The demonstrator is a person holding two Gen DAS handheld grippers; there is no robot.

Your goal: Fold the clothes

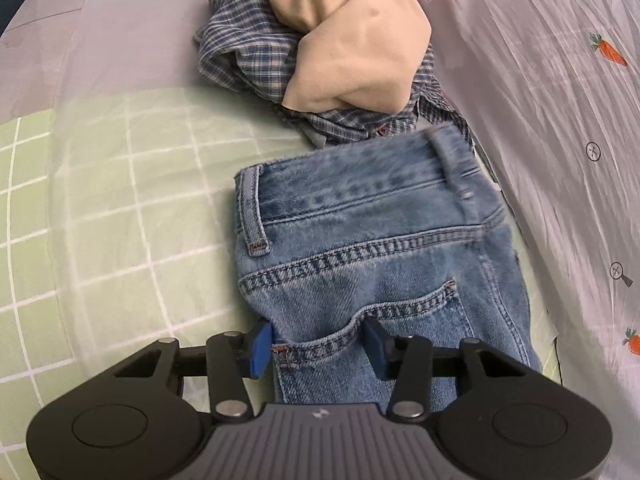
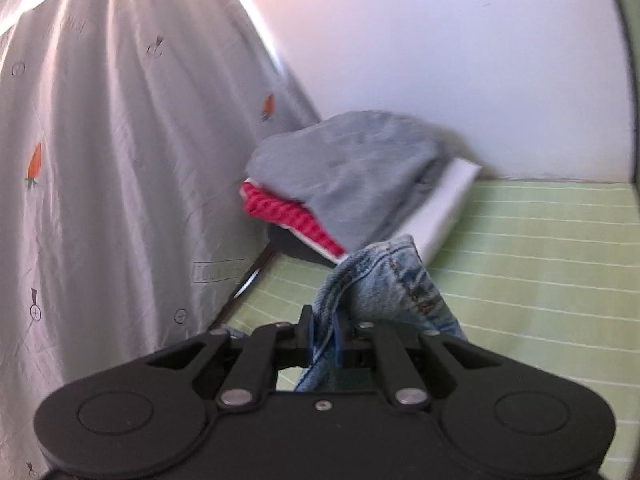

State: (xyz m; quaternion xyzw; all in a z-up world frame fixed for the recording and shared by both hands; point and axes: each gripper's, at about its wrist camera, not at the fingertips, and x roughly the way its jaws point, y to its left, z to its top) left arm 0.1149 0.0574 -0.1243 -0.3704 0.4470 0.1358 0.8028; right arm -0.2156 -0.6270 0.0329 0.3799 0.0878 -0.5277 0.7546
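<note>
Blue jeans (image 1: 360,248) lie on the green checked sheet (image 1: 120,200), waistband away from me, back pocket near my left gripper (image 1: 316,344). The left gripper is open, its blue pads either side of the pocket's edge, over the denim. My right gripper (image 2: 322,334) is shut on a bunched fold of the jeans (image 2: 384,284) and holds it above the sheet. Beyond the jeans in the left wrist view lies a heap of a blue plaid shirt (image 1: 248,52) with a cream garment (image 1: 352,36) on top.
A grey curtain with carrot prints (image 1: 560,120) hangs along the bed's edge and shows in the right wrist view (image 2: 100,160). A stack of folded clothes, grey (image 2: 348,176) over red (image 2: 280,212) and white, lies by the white wall (image 2: 440,40).
</note>
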